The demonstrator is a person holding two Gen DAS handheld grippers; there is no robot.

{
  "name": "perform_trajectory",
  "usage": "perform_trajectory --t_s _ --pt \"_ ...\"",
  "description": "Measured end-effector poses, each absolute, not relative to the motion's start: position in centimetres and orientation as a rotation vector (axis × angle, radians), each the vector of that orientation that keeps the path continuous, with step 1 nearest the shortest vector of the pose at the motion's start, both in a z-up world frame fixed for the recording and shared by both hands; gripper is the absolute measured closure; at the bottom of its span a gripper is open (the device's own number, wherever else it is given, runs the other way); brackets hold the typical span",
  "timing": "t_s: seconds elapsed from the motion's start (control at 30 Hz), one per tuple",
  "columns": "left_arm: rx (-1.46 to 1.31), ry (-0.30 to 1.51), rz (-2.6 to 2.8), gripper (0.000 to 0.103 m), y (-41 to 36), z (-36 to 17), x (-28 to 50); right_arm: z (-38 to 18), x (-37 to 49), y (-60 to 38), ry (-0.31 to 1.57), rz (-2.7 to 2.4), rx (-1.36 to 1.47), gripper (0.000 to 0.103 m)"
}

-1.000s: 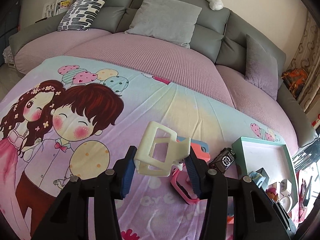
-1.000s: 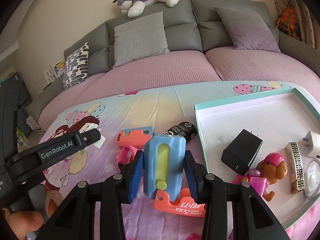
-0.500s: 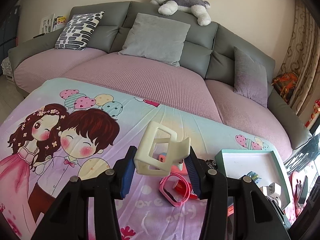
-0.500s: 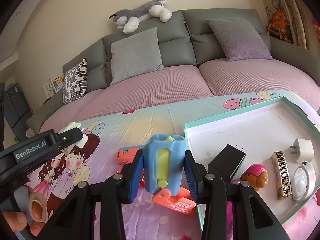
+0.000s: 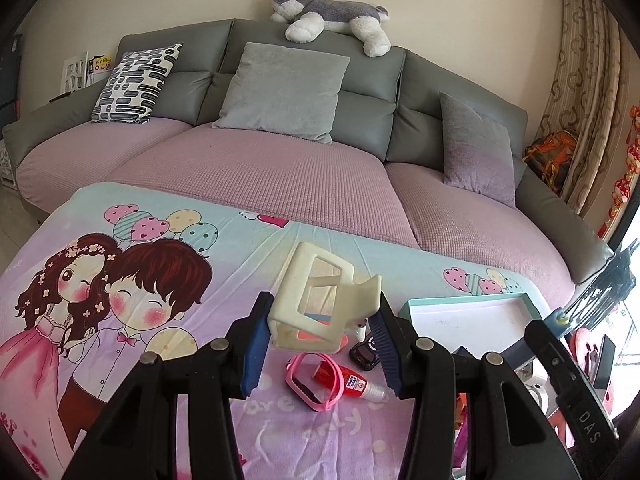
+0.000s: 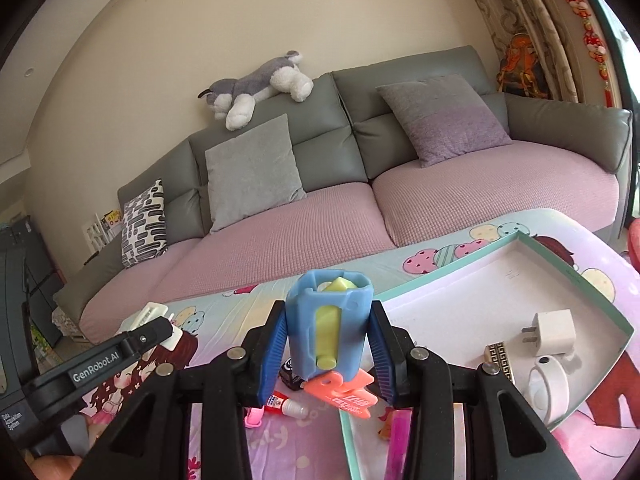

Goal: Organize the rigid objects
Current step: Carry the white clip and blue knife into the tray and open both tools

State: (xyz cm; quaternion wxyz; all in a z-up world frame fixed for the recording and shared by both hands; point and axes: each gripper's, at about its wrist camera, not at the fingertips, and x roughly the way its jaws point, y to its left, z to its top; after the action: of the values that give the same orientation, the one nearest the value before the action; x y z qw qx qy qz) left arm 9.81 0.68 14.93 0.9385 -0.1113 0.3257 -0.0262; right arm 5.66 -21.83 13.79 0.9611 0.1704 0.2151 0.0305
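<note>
Left tongs (image 5: 320, 334): closed on a cream plastic bracket (image 5: 320, 304), held clear above the cartoon blanket (image 5: 120, 280). Blue pads bear on its two side edges; the open frame part tilts up and away.

Right tongs (image 6: 328, 354): closed on a blue holder (image 6: 330, 332) with a yellow insert, upright, raised above the near-left corner of the tray (image 6: 460, 292). A coral plastic tool (image 6: 344, 394) sits right under it; whether the two touch, cannot tell.

Landmark: the tray. Inside it, toward the right wall: white plug (image 6: 554, 332), patterned bar (image 6: 500, 362), white ring-shaped item (image 6: 548, 388). Just left of the tray, loose on the blanket: red glue bottle (image 5: 348, 380), pink watch band (image 5: 308, 386), small black toy car (image 5: 364, 354).

Step, as judged: both pieces are being carried toward the tray.

Risks:
- Bracket is hollow and gripped on thin edges; it could twist or pop out if squeezed off-centre.
- The left tongs are farther from the tray; both heading in together could knock against each other.
- A drop from height may bounce the holder off the tray's low rim or onto the plug.
</note>
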Motion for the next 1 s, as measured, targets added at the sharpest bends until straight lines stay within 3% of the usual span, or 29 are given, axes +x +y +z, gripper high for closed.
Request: perform_trajectory --t_s 0.6,1.0 --pt "-0.157 0.655 -0.217 0.053 -7.0 15.4 10.2 14.8 3.6 -30.7 0.368 -0.156 0.392 0.061" --pt "-0.117 0.711 -0.349 0.053 -14.9 13.0 11.9 13.6 3.6 -34.2 0.399 -0.207 0.411 0.061"
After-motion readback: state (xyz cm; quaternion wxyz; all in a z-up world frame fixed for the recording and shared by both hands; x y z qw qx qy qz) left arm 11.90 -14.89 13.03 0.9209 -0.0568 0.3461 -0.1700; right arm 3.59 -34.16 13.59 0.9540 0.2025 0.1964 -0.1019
